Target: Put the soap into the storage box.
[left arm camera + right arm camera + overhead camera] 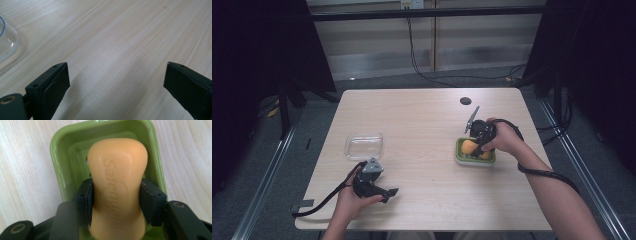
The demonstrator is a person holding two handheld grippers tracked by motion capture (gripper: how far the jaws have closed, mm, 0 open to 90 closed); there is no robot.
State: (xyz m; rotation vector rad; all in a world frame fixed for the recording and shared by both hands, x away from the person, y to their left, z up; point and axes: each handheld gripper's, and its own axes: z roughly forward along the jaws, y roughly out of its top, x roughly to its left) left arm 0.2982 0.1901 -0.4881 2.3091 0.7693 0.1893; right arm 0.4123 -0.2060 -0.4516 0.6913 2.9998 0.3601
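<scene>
An orange bar of soap (117,185) with "Safeguard" pressed into it sits over a green soap dish (60,157). My right gripper (116,202) is shut on the bar's narrow waist, one jaw on each side. In the high view the soap (470,146) and green dish (460,157) lie at the table's right, under my right gripper (478,145). My left gripper (387,193) rests near the front left edge, jaws wide open over bare wood (115,82) with nothing between them.
A clear plastic lid or container (363,145) lies left of centre, and its rim (7,42) shows in the left gripper view. A small black disc (465,100) sits at the far right of the wooden table (422,120). Cables trail from both grippers.
</scene>
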